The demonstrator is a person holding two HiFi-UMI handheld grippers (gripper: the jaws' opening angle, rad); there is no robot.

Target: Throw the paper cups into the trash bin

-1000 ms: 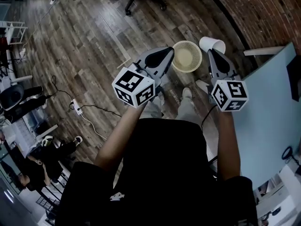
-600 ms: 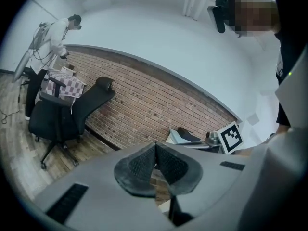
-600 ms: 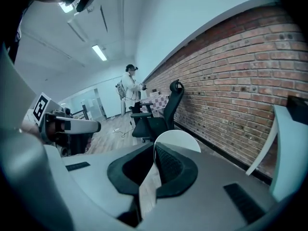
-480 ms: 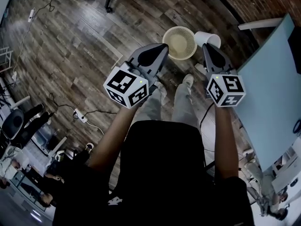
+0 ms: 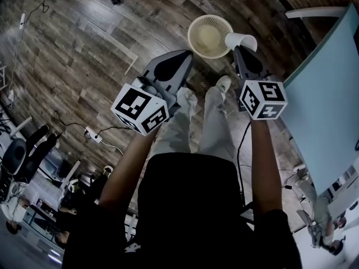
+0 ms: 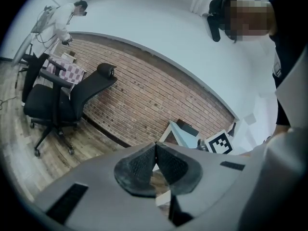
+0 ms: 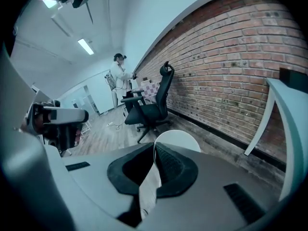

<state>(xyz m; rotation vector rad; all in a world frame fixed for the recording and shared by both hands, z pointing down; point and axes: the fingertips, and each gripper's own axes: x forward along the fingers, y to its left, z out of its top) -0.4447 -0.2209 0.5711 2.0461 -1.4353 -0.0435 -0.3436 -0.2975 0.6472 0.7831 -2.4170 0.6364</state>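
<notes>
A cream mesh trash bin (image 5: 189,36) stands on the wooden floor in front of the person's feet. A white paper cup (image 5: 240,40) lies on its side in the air, just at the bin's right rim in the head view. My right gripper (image 5: 242,50) is shut on it. In the right gripper view the cup's wall (image 7: 150,182) runs between the pads of my right gripper (image 7: 154,146), and its round rim (image 7: 180,139) shows beyond. My left gripper (image 5: 187,55) hangs left of the bin. Its pads (image 6: 139,165) meet with nothing between them.
A pale blue table (image 5: 331,105) stands close on the right, before a brick wall (image 7: 231,66). A black office chair (image 6: 57,105) stands further off. A power strip with cables (image 5: 92,134) lies on the floor at the left. The person's shoes (image 5: 223,84) are just short of the bin.
Both grippers have sunk and come nearer the bin. The cup, which was apart at the bin's right, now overlaps its right rim. Neither gripper's jaws have moved.
</notes>
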